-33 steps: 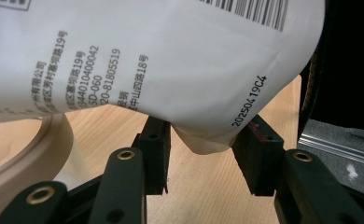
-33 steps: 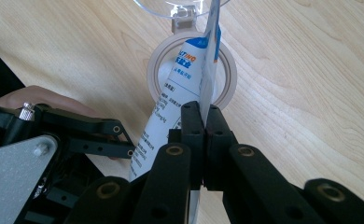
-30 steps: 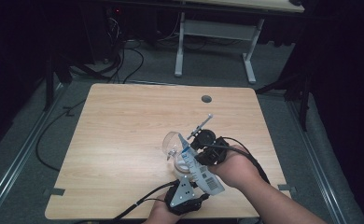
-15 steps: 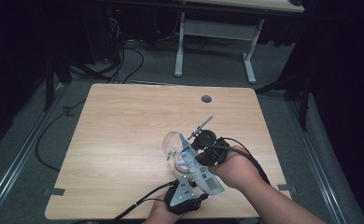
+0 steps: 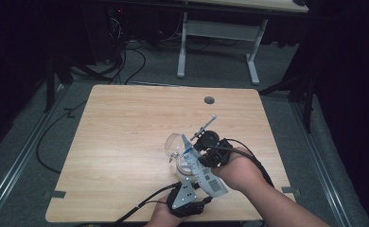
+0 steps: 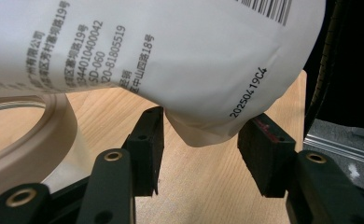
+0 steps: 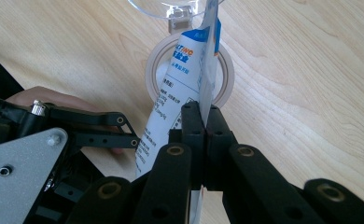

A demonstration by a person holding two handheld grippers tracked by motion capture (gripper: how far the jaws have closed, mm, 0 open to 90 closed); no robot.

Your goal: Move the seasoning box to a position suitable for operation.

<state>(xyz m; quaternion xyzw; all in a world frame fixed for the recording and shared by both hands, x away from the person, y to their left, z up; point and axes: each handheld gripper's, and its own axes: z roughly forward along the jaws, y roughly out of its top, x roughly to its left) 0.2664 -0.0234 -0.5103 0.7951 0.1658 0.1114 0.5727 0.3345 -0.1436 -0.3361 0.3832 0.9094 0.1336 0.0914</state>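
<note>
A white pouch [image 5: 202, 174] with blue print and a barcode hangs tilted over a round open jar [image 5: 182, 165] near the table's front edge. My right gripper [image 7: 206, 116] is shut on the pouch's [image 7: 171, 116] thin side edge, above the jar's rim [image 7: 224, 79]. My left gripper [image 6: 201, 135] comes in from below, and its jaws have just been opening. The pouch's lower corner [image 6: 194, 126] hangs between the pads, with a gap on the right side. A clear lid [image 5: 173, 142] stands up behind the jar.
The wooden table [image 5: 126, 123] has a round cable hole [image 5: 209, 100] near its far edge. The left gripper's cable [image 5: 144, 204] trails over the front edge. Beyond the table stand a grey desk frame [image 5: 215, 33] and floor cables [image 5: 121, 61].
</note>
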